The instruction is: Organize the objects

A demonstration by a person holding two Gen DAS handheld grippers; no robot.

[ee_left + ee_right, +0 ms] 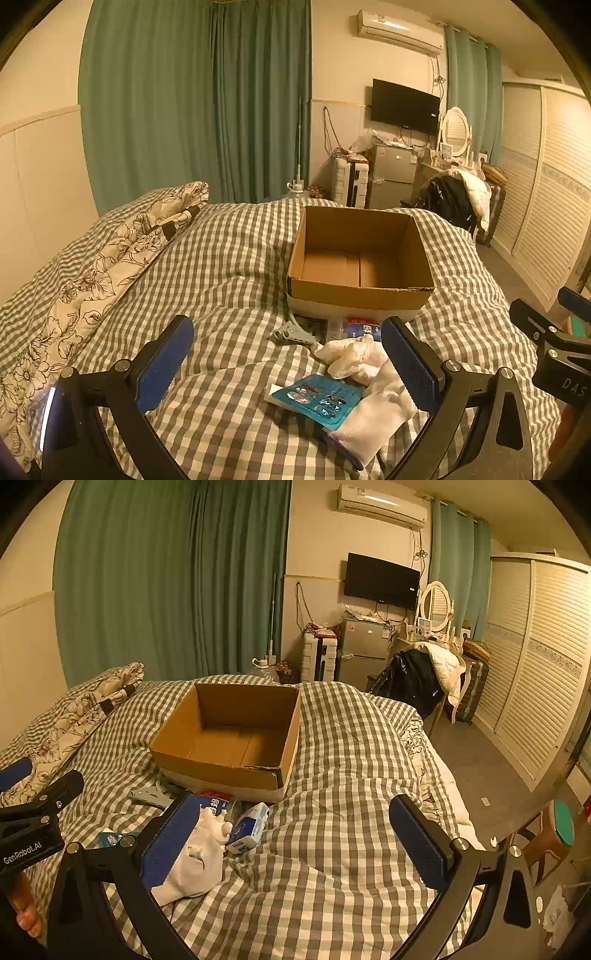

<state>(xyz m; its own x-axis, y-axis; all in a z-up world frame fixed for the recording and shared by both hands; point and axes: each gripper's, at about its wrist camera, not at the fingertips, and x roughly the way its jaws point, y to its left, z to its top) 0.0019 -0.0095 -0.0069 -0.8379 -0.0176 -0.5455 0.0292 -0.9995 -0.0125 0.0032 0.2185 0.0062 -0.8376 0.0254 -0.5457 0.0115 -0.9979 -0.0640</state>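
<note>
An open, empty cardboard box (360,254) sits on the checked bed; it also shows in the right wrist view (231,734). In front of it lie a white glove (369,387), a teal blister pack (316,397), a grey plastic clip (290,334) and a red-and-blue packet (364,326). The right wrist view shows the glove (197,860), a small white-and-blue box (249,827), the packet (216,801) and the clip (151,795). My left gripper (288,363) is open above the blister pack and glove, holding nothing. My right gripper (299,843) is open over bare bedding, right of the glove.
A floral pillow (110,258) lies at the bed's left. Beyond the bed stand a fridge (393,177), a chair with clothes (424,679) and a louvred wardrobe (535,657). The floor (480,775) lies right of the bed, with a stool (557,830).
</note>
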